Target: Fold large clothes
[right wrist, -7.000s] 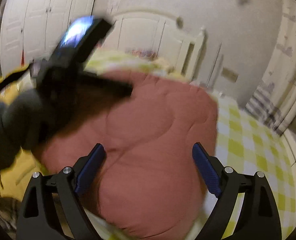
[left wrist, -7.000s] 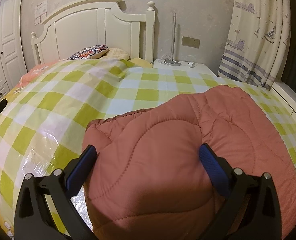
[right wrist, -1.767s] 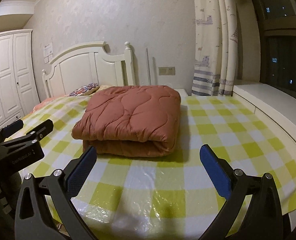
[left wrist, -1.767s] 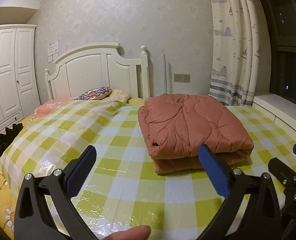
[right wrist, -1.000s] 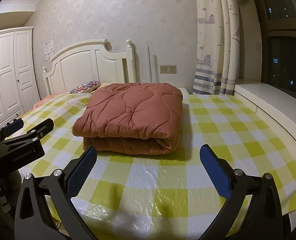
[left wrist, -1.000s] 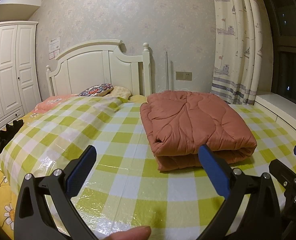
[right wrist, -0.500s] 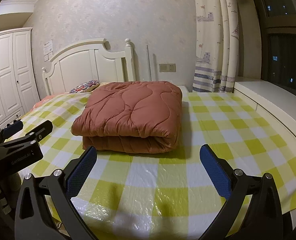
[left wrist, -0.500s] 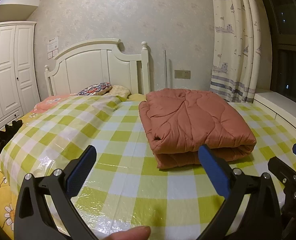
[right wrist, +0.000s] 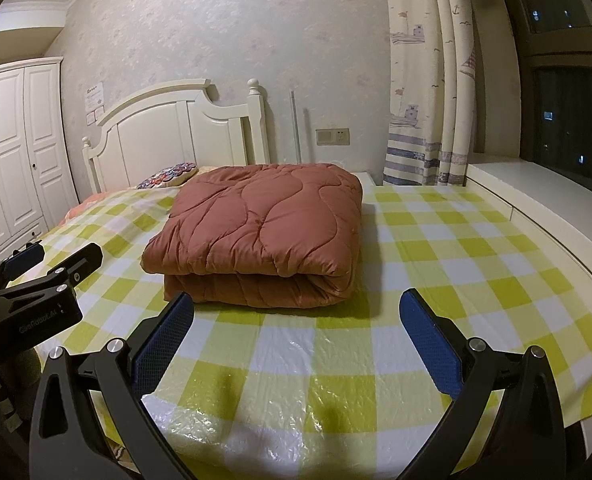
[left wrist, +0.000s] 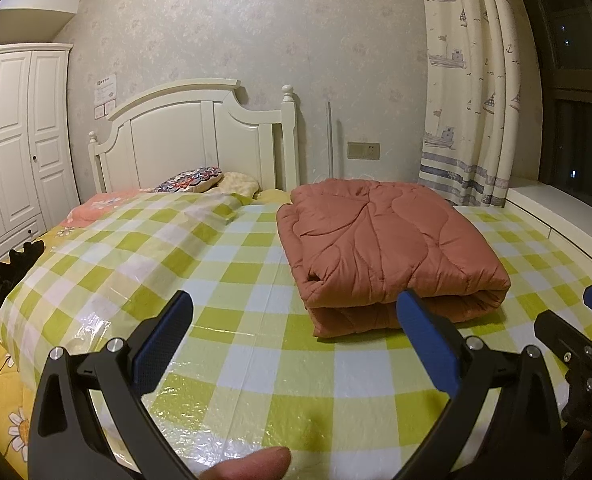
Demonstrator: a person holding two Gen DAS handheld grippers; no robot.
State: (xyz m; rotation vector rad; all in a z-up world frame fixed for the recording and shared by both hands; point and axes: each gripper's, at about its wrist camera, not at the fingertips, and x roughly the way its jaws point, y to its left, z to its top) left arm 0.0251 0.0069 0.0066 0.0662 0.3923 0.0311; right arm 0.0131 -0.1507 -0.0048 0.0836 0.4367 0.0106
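Observation:
A rust-red quilted garment [left wrist: 384, 244] lies folded into a thick rectangular stack on the yellow-green checked plastic sheet [left wrist: 255, 280] that covers the bed. It also shows in the right wrist view [right wrist: 263, 232]. My left gripper [left wrist: 293, 312] is open and empty, held back from the stack near the bed's front edge. My right gripper [right wrist: 296, 312] is open and empty, just short of the stack's near edge. The right gripper also shows at the left wrist view's right edge [left wrist: 576, 340], and the left gripper at the right wrist view's left edge [right wrist: 35, 280].
A white headboard [left wrist: 199, 136] and pillows [left wrist: 191, 178] stand at the bed's far end. A white wardrobe [left wrist: 11, 148] is at the left. A curtain [left wrist: 468, 100] and a white window ledge [right wrist: 544, 200] are at the right. A black item [left wrist: 3, 276] lies at the bed's left edge.
Seven seconds ago both grippers were low over the garment. Both have since pulled back and up. Over the last second the views have barely shifted, and the folded stack has not moved.

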